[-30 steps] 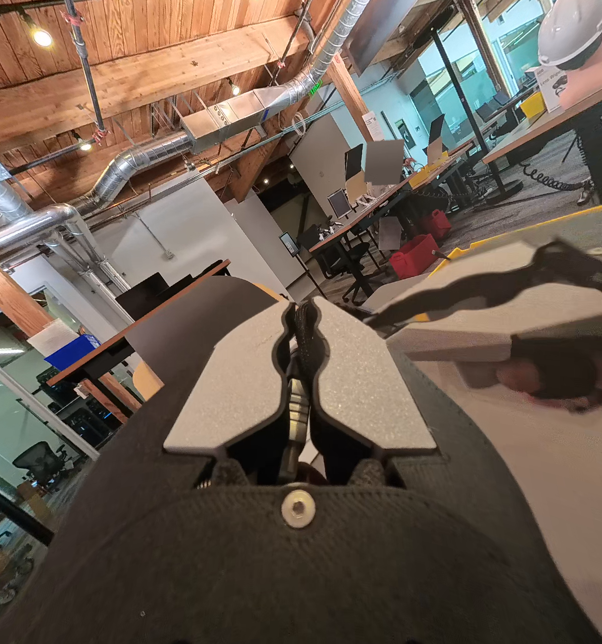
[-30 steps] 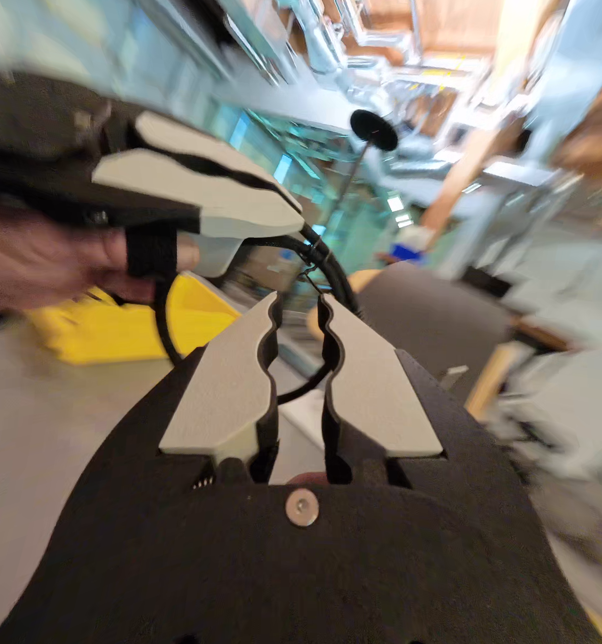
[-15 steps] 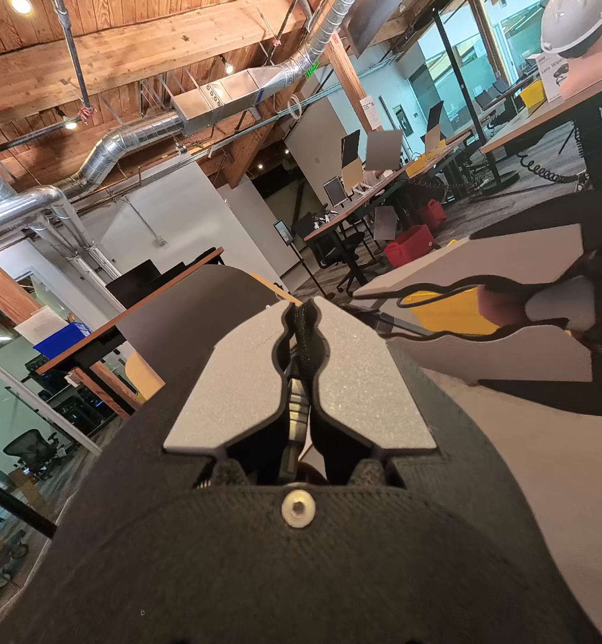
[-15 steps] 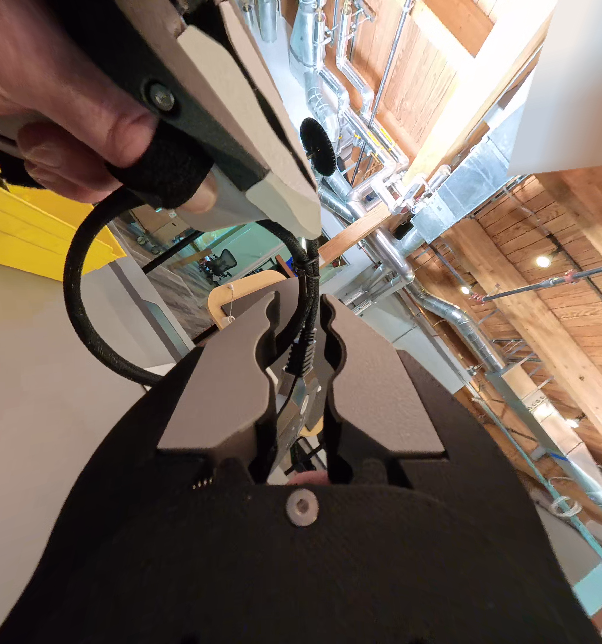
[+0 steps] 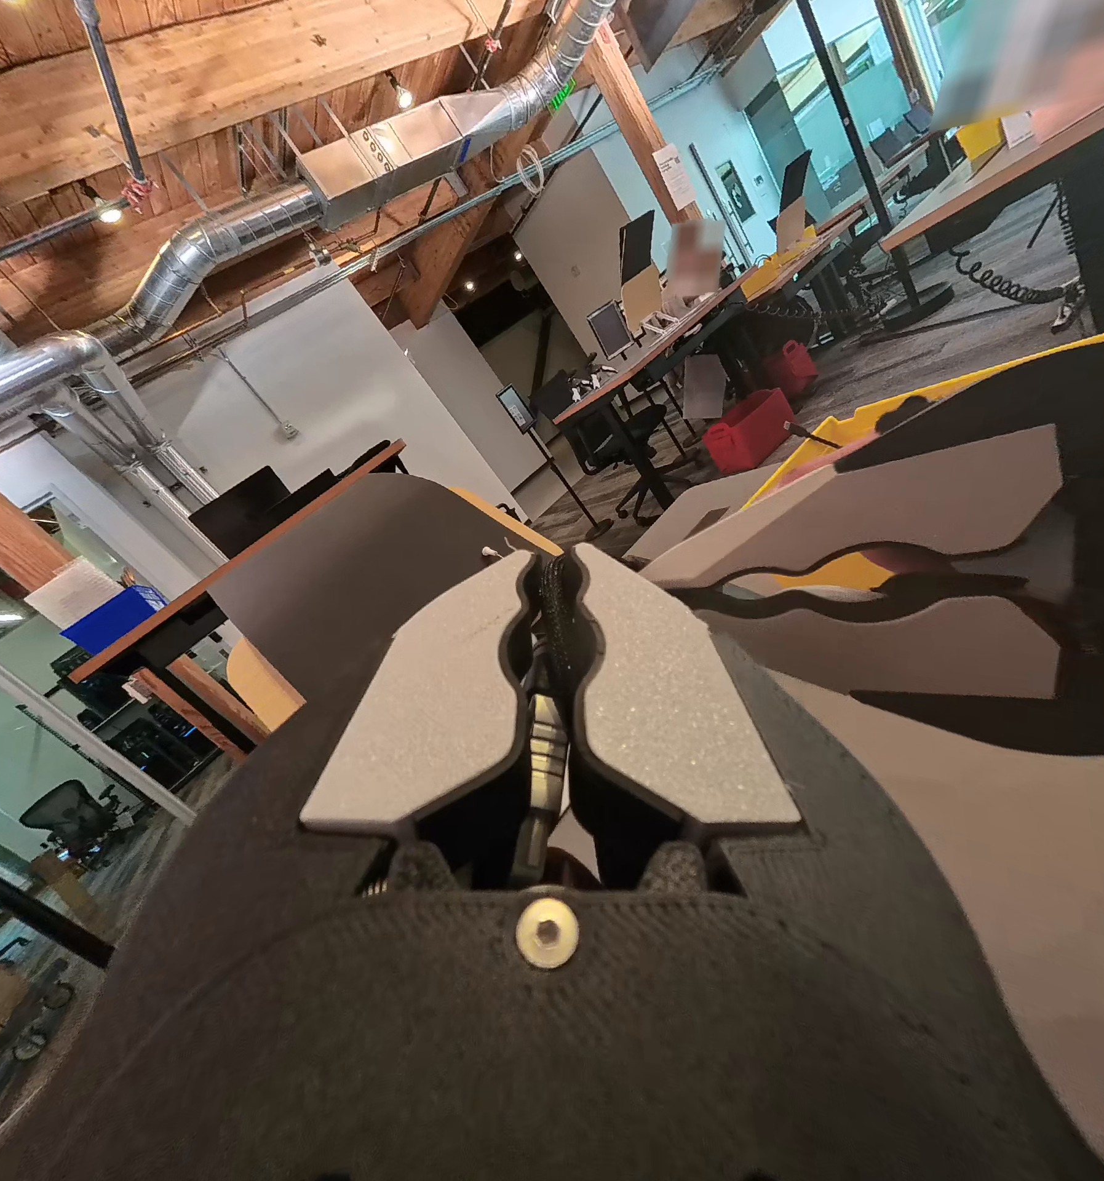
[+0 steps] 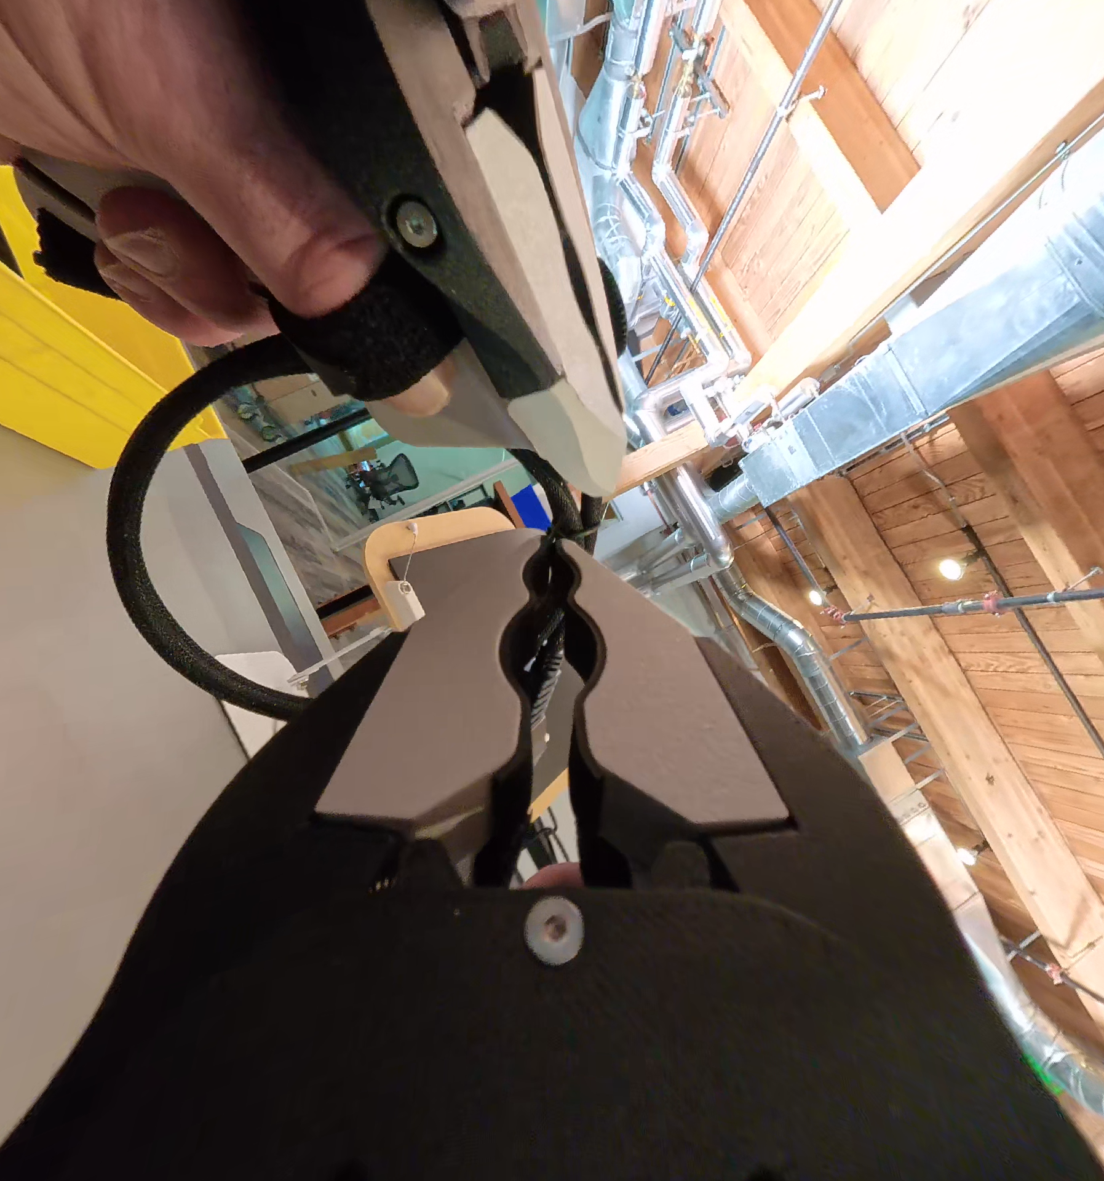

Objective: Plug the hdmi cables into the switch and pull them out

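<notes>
While both cameras tilt up toward a timber ceiling hung with silver ducts, each view is filled by its own black tool. The left tongs (image 5: pixel 555 569) are pressed together on a black braided HDMI cable (image 5: pixel 555 613), whose metal plug (image 5: pixel 546 748) sits low between the grey pads, pointing back toward the camera. The right tongs (image 6: pixel 555 549) are likewise clamped on the HDMI cable (image 6: pixel 546 671), gripping it beside its plug. From there the braided cord sweeps out in a wide loop (image 6: pixel 127 549) to the left, above the pale table (image 6: pixel 57 703), and curves back up under the left tool. A hand (image 6: pixel 172 192) grips that left tool, whose grey tip (image 6: pixel 575 434) hangs just above the right tongs, almost touching. A yellow bin (image 6: pixel 38 358) stands at the table's far left edge. Seen from the left camera, the right tool (image 5: pixel 888 575) lies close on the right. Beyond the table edge the room opens onto distant desks and chairs. No switch is visible.
</notes>
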Tool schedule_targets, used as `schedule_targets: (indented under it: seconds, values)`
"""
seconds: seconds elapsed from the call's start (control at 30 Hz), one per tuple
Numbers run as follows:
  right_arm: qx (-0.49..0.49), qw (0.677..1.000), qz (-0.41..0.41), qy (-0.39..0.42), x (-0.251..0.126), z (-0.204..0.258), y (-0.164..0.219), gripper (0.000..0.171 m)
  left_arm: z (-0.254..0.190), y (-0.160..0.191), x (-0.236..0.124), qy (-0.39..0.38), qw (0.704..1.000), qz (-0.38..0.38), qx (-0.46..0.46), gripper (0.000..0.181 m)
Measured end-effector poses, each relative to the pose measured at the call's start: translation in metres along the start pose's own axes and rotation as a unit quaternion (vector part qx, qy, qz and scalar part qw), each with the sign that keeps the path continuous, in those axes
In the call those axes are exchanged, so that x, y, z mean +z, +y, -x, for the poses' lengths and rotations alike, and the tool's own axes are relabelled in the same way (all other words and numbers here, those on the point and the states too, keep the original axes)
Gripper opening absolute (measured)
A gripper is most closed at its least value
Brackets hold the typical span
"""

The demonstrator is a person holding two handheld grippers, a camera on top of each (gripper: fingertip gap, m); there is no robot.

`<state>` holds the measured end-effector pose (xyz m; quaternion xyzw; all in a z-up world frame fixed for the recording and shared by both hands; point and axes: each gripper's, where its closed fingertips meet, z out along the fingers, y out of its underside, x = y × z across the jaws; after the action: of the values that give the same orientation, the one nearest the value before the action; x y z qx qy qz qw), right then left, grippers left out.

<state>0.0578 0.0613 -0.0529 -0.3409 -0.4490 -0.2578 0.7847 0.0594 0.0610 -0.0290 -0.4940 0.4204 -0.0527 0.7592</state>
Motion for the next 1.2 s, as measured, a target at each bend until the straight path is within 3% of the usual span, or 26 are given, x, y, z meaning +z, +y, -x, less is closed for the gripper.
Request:
schedule_targets:
  seconds: [0.13,0.2,0.5,0.87,1.2]
  values:
    - [0.025,1.000,0.001,0.002,-0.001,-0.003,0.002,0.000,0.000,0.000,-0.001,0.000,1.000,-0.001,0.001,0.005]
    - [0.035,0.999,-0.001,0.002,-0.002,-0.005,0.001,0.011,0.001,0.000,-0.001,-0.001,1.000,-0.001,0.001,0.005]
    - [0.008,1.000,0.024,-0.006,0.004,0.011,0.014,0.017,-0.002,-0.002,-0.001,0.001,1.000,-0.002,-0.003,0.005]
    - [0.002,1.000,0.012,0.022,0.006,0.006,0.015,0.000,0.001,-0.003,-0.002,0.001,1.000,-0.002,-0.009,0.005]
    - [0.117,0.993,-0.003,-0.015,-0.002,-0.003,0.012,0.000,0.005,-0.005,-0.002,-0.008,1.000,-0.007,-0.009,0.005]
